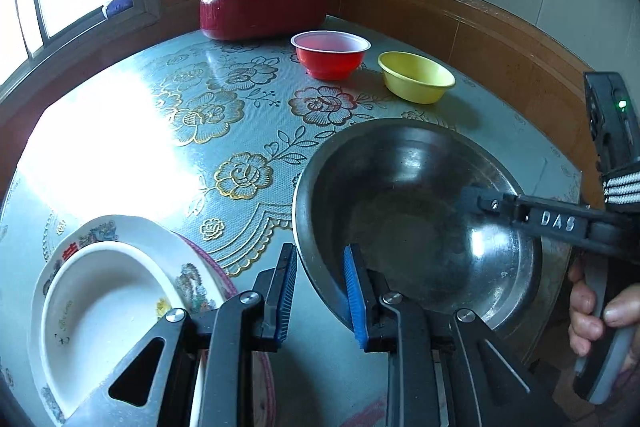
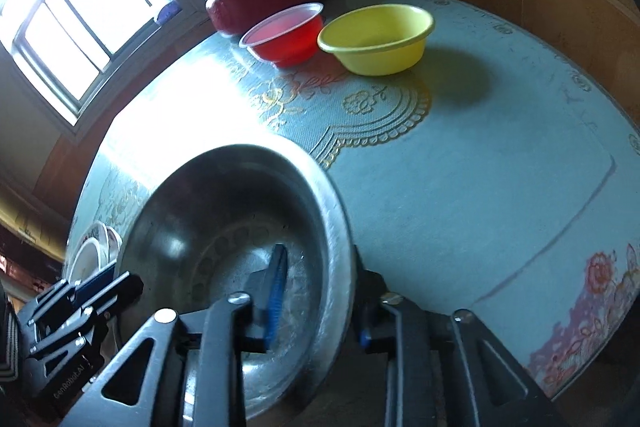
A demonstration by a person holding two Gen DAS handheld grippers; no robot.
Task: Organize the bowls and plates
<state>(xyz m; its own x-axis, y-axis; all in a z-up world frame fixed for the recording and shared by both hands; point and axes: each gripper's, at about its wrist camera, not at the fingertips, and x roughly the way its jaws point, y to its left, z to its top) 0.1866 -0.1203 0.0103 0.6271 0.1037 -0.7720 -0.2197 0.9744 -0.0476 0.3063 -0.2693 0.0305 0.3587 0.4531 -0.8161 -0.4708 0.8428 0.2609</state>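
I've got the metal bowl [image 1: 416,223] straddled at two spots on its rim. My left gripper [image 1: 322,293] has jaws spread, one blue pad inside the bowl, one outside, w/ a clear gap to the rim wall, so it's released, not pinching. My right gripper [image 2: 320,301] sits astride the opposite rim the same way: one pad inside, the other finger mostly hidden behind the bowl wall, so I can't tell if it's clamping or loose.

Room to move: ahead of both grippers the table [image 2: 480,167] is open cloth out to the red bowl [image 1: 330,53] and yellow bowl [image 1: 416,77], which stand close together, far side, well apart from the metal bowl. Behind them, by the wall corner, a red lidded pot [image 1: 262,7]. The table edge runs close on the right gripper's outer side.

In the way: the plates [image 1: 108,303] are stacked just left of my left gripper, near the metal bowl; the stack's right edge passes under my left finger.

View diffs: left cam shows the right gripper reaching in over the bowl and the hand [image 1: 596,315] on its handle; right cam shows the left gripper's body at its lower left, plates only as a sliver behind the bowl. The right cam also shows the bowl tilted up towards it.
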